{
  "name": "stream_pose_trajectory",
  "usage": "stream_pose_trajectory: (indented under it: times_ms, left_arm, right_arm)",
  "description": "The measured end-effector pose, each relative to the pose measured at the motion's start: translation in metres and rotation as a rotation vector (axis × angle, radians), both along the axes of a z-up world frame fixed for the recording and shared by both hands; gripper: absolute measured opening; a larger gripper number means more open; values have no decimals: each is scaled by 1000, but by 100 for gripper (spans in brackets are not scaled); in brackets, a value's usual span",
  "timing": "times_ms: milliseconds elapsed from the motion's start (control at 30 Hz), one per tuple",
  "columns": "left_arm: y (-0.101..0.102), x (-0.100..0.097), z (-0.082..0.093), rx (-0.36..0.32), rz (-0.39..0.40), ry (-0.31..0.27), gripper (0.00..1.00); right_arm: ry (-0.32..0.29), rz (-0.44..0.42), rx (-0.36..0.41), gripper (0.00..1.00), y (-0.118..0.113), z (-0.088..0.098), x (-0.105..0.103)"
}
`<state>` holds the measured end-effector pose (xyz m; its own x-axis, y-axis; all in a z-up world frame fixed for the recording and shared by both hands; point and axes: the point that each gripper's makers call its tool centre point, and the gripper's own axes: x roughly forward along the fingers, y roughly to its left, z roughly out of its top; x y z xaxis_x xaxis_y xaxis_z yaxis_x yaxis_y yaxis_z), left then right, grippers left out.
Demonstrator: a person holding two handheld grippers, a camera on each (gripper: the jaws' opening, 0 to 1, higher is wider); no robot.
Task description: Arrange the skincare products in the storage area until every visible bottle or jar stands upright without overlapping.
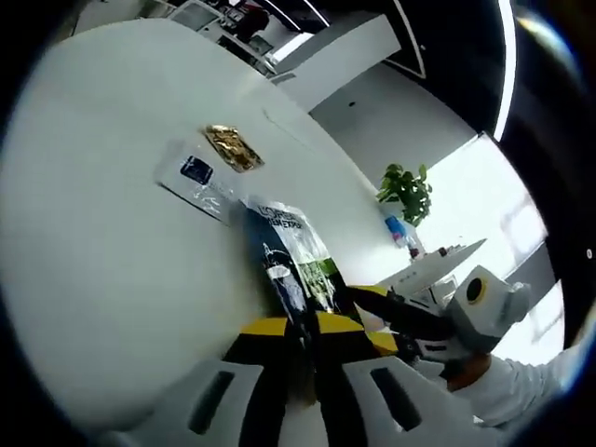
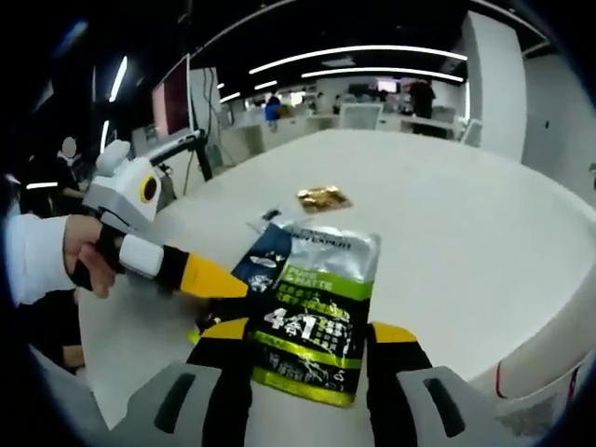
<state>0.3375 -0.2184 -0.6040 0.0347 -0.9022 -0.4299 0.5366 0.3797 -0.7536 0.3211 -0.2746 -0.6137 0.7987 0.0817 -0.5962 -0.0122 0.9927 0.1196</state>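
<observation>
On the white table, far to the left in the left gripper view, lie a flat clear sachet with a dark blue label and, just beside it, a small crinkled gold packet; both lie flat and untouched. Nearer in, the left gripper has its jaws closed edge-on upon the glossy pouch, which rises from between them as a thin blade of printed foil. The right gripper comes into that view from the right, its yellow-tipped jaw reaching to the pouch's side. In the right gripper view the same pouch, green and black with bold print, lies face-up between that gripper's jaws, which stand apart on either side of it without visibly pinching; the left gripper meets the pouch's left edge, a hand behind it. The step in hand seems to be passing or squaring up the pouch. To do it well, I would keep the left clamp firm on the edge, close the right jaws on the bottom seam before letting go, and then set it down clear of the two small packets, so nothing overlaps.
</observation>
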Motion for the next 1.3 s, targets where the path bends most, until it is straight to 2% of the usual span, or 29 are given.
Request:
stream_pose_trajectory:
  times_ms: [67,133,167,200,267,367,433,533,567,633,733,833,867,933,1133,1200,1300]
  left_arm:
    - [-3,-3,1,-7,-8,5,7]
    - [-1,-1,-2,6,-10,-16,0]
    - [-2,0,-1,-4,-6,-8,0]
    - [-3,-3,2,-24,3,29,0]
    - [-4,-4,7,-50,-1,28,0]
    - [-9,-11,6,-48,-32,16,0]
    - [-12,-17,0,-41,-48,37,1]
    - [-14,-16,-3,-34,-21,24,0]
    - [-14,-15,-2,-37,-14,40,0]
    - [-13,-13,-2,-33,-13,21,0]
    - [-10,-12,-1,-32,-8,29,0]
    - [-4,-8,5,-47,18,13,0]
    - [-4,-5,10,-72,32,2,0]
    - [-1,-5,14,-91,44,14,0]
    - [9,-3,33,-129,47,-32,0]
    - [11,-2,42,-149,55,-52,0]
    - [13,-1,56,-185,64,-67,0]
  right_arm:
    - [0,-3,-3,41,-1,0,0]
    - [-1,-3,2,41,-1,0,1]
    - [-1,-3,3,41,-2,0,1]
    - [-1,-2,4,41,-2,0,1]
    - [-5,-10,14,41,-3,0,1]
    - [-4,-10,36,39,1,1,2]
    - [-5,-3,25,38,3,1,2]
    - [-1,9,7,38,4,0,-1]
    - [-1,7,12,38,7,1,-3]
    - [0,6,23,39,6,2,-3]
    - [1,6,43,40,7,2,-2]
    - [7,11,62,42,6,4,0]
    - [-3,17,52,42,7,8,-1]
    - [-6,23,41,42,6,12,-4]
    - [-16,44,21,42,4,29,-16]
    - [-29,40,37,42,1,35,-18]
    - [-72,35,68,42,4,56,-23]
